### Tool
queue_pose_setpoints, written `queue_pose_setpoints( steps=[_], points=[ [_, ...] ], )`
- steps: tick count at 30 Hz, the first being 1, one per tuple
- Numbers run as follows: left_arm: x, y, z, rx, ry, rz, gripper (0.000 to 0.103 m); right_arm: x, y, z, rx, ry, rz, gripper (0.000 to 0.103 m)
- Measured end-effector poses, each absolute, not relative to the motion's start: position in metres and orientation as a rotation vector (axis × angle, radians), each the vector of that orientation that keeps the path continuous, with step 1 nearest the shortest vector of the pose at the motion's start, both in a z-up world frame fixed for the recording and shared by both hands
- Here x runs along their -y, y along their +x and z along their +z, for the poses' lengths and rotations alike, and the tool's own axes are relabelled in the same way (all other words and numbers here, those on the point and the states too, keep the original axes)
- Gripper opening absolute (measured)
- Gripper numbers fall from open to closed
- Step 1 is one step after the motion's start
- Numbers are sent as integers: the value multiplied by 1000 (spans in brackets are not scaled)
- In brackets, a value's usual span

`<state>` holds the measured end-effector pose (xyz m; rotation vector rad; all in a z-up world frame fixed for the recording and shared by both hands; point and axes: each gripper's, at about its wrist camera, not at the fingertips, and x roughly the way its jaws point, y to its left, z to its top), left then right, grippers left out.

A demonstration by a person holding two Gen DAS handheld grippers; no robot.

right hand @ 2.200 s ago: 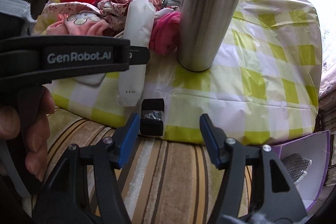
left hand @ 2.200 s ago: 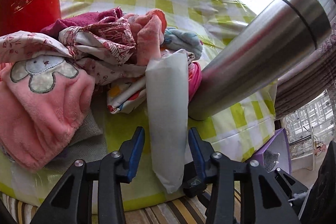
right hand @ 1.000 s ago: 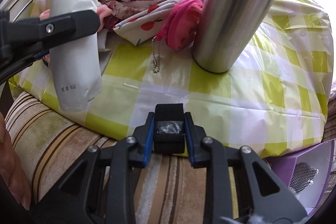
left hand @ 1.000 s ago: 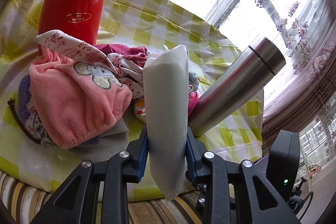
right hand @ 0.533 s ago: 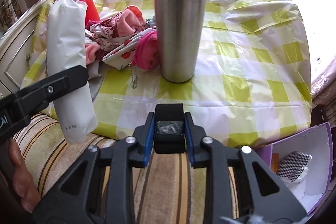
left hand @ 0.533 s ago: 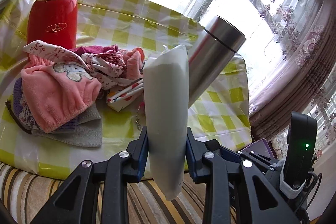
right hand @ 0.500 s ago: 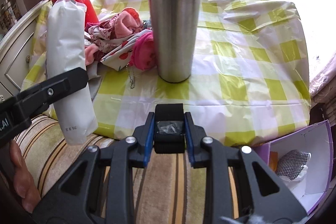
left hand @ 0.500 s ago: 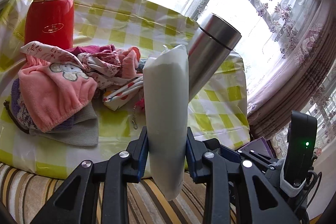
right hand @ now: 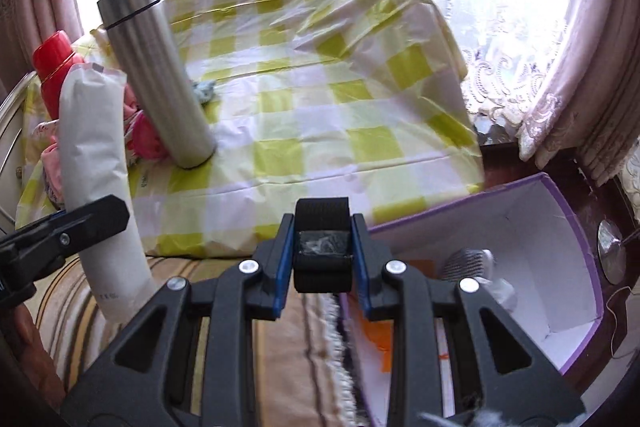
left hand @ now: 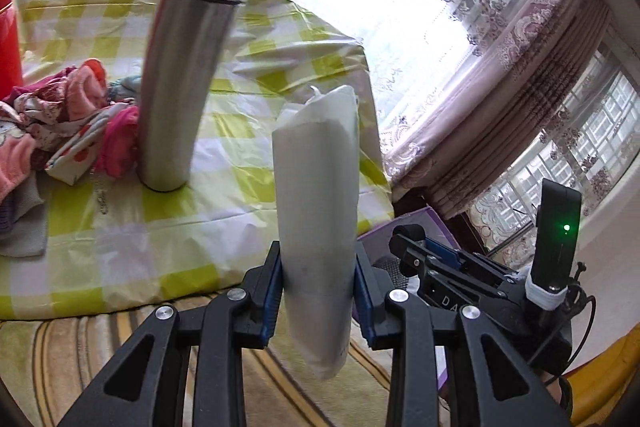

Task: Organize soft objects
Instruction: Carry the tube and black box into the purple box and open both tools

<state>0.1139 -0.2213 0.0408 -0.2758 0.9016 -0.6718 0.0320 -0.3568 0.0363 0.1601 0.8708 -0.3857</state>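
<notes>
A purple box (right hand: 576, 227) is seen below the table's (right hand: 320, 131) edge; a mesh item (right hand: 466, 261) and white packets lie inside. A white pack (left hand: 316, 227) is clamped upright between the left gripper's (left hand: 318, 291) pads. A black roll (right hand: 322, 251) is pinched by the right gripper (right hand: 320, 259), beside the box's near rim.

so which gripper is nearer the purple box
Right. The right gripper hangs just beside the purple box; the left gripper is farther, toward the table's other end.
</notes>
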Motion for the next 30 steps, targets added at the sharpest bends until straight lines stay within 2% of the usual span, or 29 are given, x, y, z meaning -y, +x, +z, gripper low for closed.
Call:
queue_pose_setpoints(
  steps=[13, 16, 18, 20, 25, 30],
  points=[
    [329, 72, 34, -995, -142, -941, 33, 468, -75, 42, -850, 232, -733, 31],
    [346, 63, 30, -1041, -127, -1001, 41, 478, -84, 41, -850, 248, -776, 31],
    [354, 58, 28, -1053, -106, -1022, 50, 483, -86, 40, -854, 261, -793, 32],
    [357, 54, 28, -1048, -81, -1022, 53, 483, -86, 39, -859, 263, -804, 34],
    [351, 59, 29, -1033, -73, -966, 56, 477, -83, 39, -860, 240, -808, 44],
    [343, 65, 29, -1025, -82, -925, 56, 473, -79, 40, -858, 218, -807, 47]
  ],
)
